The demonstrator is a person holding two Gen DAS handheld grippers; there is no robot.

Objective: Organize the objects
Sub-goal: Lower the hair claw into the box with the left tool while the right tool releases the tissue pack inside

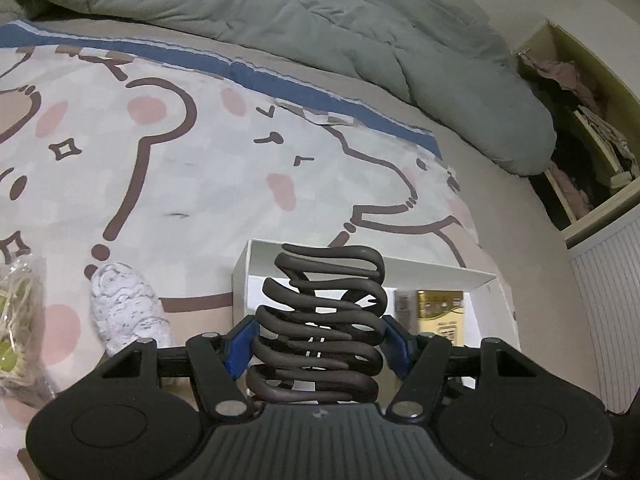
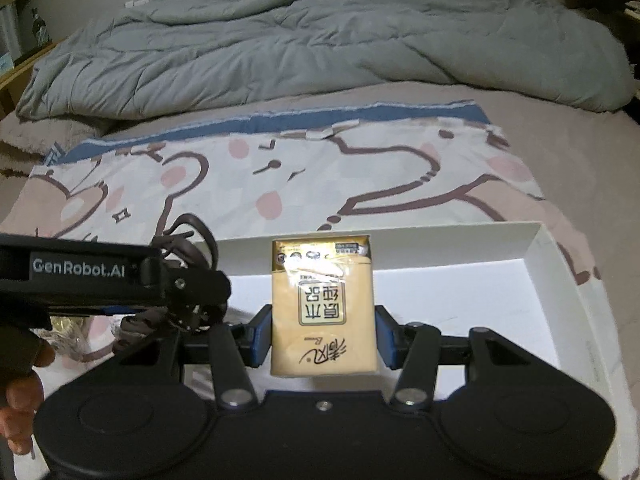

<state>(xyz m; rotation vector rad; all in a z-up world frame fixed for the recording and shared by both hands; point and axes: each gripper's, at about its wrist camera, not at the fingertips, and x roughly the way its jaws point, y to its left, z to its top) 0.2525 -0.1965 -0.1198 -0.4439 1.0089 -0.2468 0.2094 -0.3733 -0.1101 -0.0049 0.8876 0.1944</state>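
My left gripper (image 1: 317, 340) is shut on a stack of dark brown wavy hangers (image 1: 320, 320), held over the near left part of a white open box (image 1: 440, 270). My right gripper (image 2: 323, 336) is shut on a yellow tissue pack (image 2: 323, 308), held over the same white box (image 2: 540, 248). The tissue pack also shows in the left wrist view (image 1: 434, 312), to the right inside the box. The left gripper with the hangers (image 2: 188, 240) shows at the left of the right wrist view.
The box lies on a bear-print cloth (image 1: 180, 168) on a bed. A grey duvet (image 1: 320, 20) is bunched at the back. A white speckled sock (image 1: 128, 306) and a clear bag (image 1: 20, 320) lie left of the box. A shelf unit (image 1: 580, 120) stands at right.
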